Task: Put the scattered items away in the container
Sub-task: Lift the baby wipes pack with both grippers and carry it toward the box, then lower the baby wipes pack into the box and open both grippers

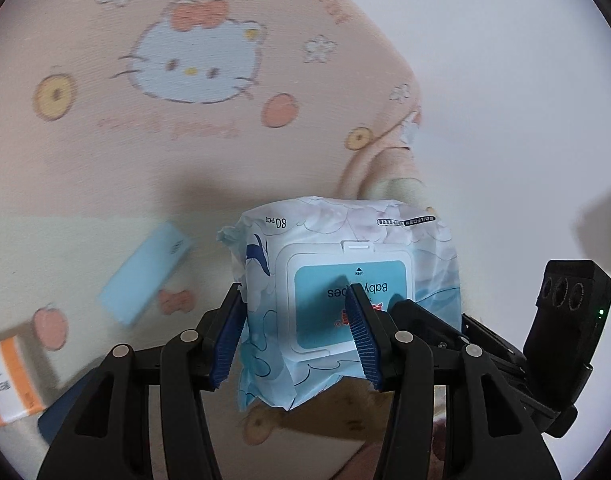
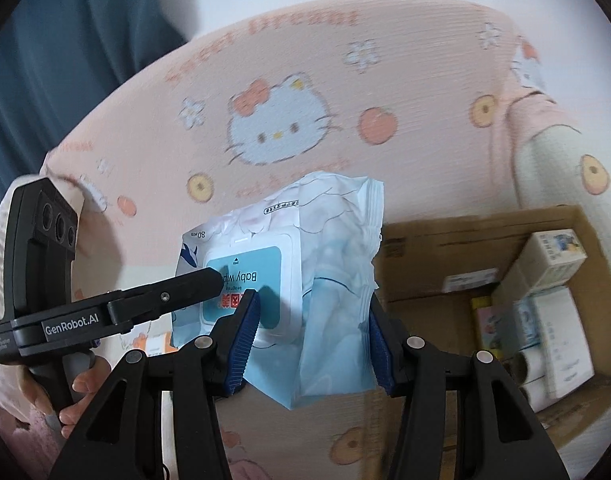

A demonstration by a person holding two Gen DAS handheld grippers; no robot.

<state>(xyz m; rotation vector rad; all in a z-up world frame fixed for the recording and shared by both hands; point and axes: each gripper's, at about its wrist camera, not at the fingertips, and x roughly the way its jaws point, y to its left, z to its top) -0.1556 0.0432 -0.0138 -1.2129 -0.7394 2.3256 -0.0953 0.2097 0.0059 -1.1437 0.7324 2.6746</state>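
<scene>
A light blue pack of baby wipes (image 1: 345, 280) with a white flip lid hangs in the air above the bed, held by both grippers. My left gripper (image 1: 295, 340) is shut on its left end. My right gripper (image 2: 311, 344) is shut on its right end; the pack (image 2: 305, 248) fills the middle of the right wrist view. The left gripper's body (image 2: 57, 280) reaches in from the left there. A cardboard box (image 2: 425, 240) sits at the right, holding several small cartons. A light blue carton (image 1: 145, 272) and an orange and white carton (image 1: 9, 384) lie on the bedding.
A pink cartoon-cat pillow (image 1: 185, 80) stands behind the pack. A white wall (image 1: 505, 80) is at the right. A blue curtain (image 2: 65, 40) hangs at the upper left of the right wrist view. A dark blue flat item (image 1: 53, 420) lies by the orange carton.
</scene>
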